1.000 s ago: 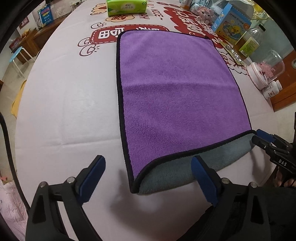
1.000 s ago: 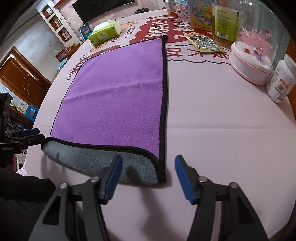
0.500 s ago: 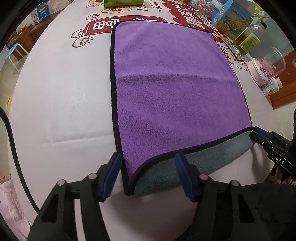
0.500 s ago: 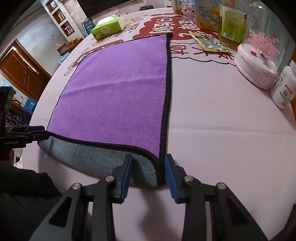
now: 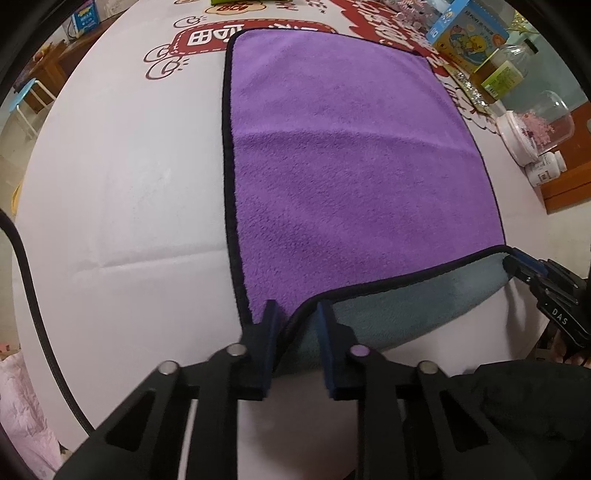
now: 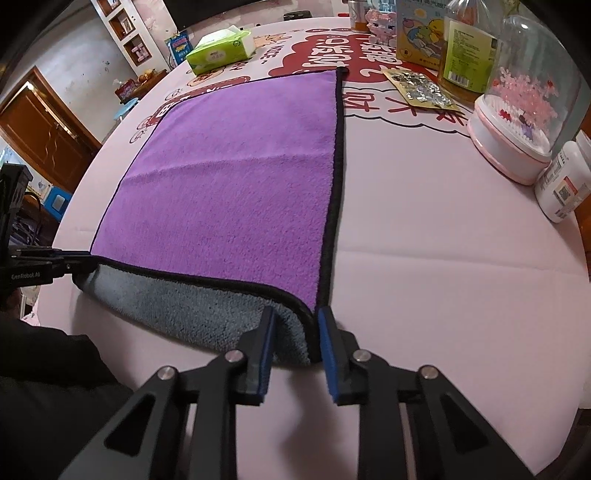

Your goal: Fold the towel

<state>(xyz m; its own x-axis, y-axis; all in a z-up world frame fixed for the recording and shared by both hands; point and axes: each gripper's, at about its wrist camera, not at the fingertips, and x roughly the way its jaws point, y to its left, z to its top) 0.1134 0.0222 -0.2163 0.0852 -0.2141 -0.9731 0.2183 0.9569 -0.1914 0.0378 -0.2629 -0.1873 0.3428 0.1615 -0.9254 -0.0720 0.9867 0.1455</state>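
Observation:
A purple towel [image 5: 343,162] with black trim and a grey underside lies flat on the round white table [image 5: 122,192]; it also shows in the right wrist view [image 6: 236,184]. Its near edge hangs over the table edge, grey side showing. My left gripper [image 5: 295,314] has its blue pads around the towel's near left corner, jaws narrowed with a small gap left. My right gripper [image 6: 295,317] stands the same way around the near right corner. Each gripper shows in the other's view, the right [image 5: 524,262] and the left [image 6: 70,262].
At the far right stand a glass dome on a pink base [image 6: 517,122], a white pill bottle [image 6: 565,184], a juice bottle [image 6: 469,51], a foil blister pack [image 6: 421,88] and a picture box [image 5: 469,33]. A green tissue pack [image 6: 221,51] lies at the far side.
Both grippers have moved forward onto the towel's near corners and their jaws have narrowed from wide open to nearly shut around the cloth.

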